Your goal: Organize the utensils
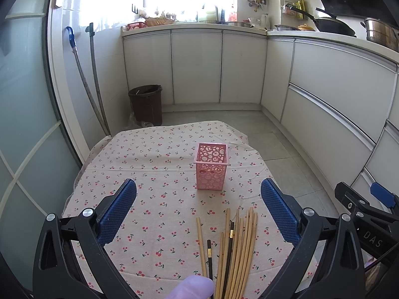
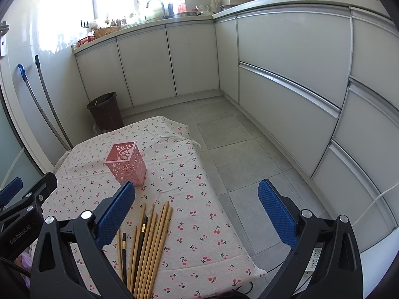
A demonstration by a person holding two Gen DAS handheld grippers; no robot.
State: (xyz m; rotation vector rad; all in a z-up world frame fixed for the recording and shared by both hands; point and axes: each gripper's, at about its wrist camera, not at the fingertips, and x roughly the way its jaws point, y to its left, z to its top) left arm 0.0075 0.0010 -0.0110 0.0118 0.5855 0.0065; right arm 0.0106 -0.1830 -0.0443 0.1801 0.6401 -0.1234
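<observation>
Chopsticks (image 1: 235, 251) were seen lying loose at the near edge of the cherry-print cloth (image 1: 154, 169), the empty pink holder (image 1: 211, 166) standing upright just beyond. Both grippers — left (image 1: 198, 213), right (image 2: 197, 214) — were held wide, nothing gripped. Nothing had been started, it was judged; a pinch on one stick was called for next. Kitchen cabinets (image 2: 286, 57) were seen behind.

Matt wooden chopsticks (image 1: 237, 249) on a cherry-print cloth-covered desk (image 1: 154, 174); pink perforated plastic holder (image 1: 211, 166); glossy cabinet doors (image 1: 197, 67).
</observation>
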